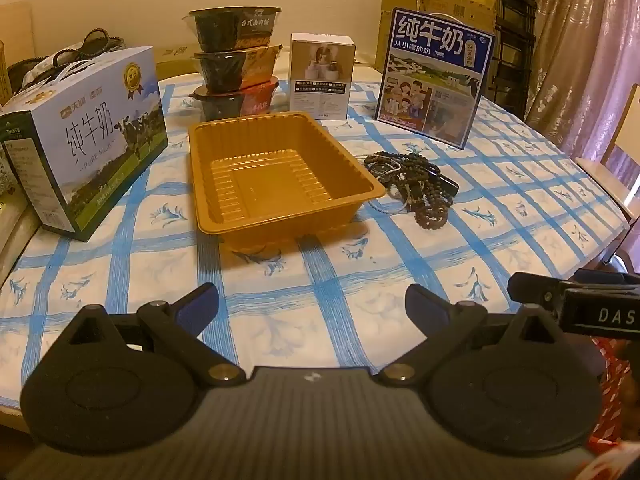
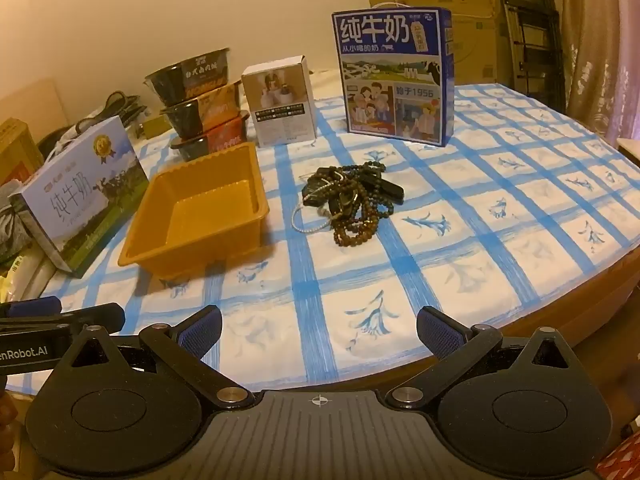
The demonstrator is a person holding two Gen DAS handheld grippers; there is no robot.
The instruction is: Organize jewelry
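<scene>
Left gripper [image 1: 312,308] & right gripper [image 2: 319,328]: jaws wide apart, nothing held, above tablecloth [image 2: 440,240].

L gripper [image 1: 312,304] is hovering low over the tablecloth [image 1: 360,320], jaws standing wide apart w/ nothing btwn them. Ahead, an orange tray [image 1: 276,176] is sitting empty; a tangled pile of dark bead jewelry [image 1: 412,184] is lying just beside its right rim. Behind: 3 stacked bowls [image 1: 236,64], a small white box [image 1: 322,76], a blue milk carton [image 1: 434,76] standing upright. A pale milk box [image 1: 92,136] is sitting at far left. R gripper [image 1: 576,300] is poking in at right edge.
</scene>
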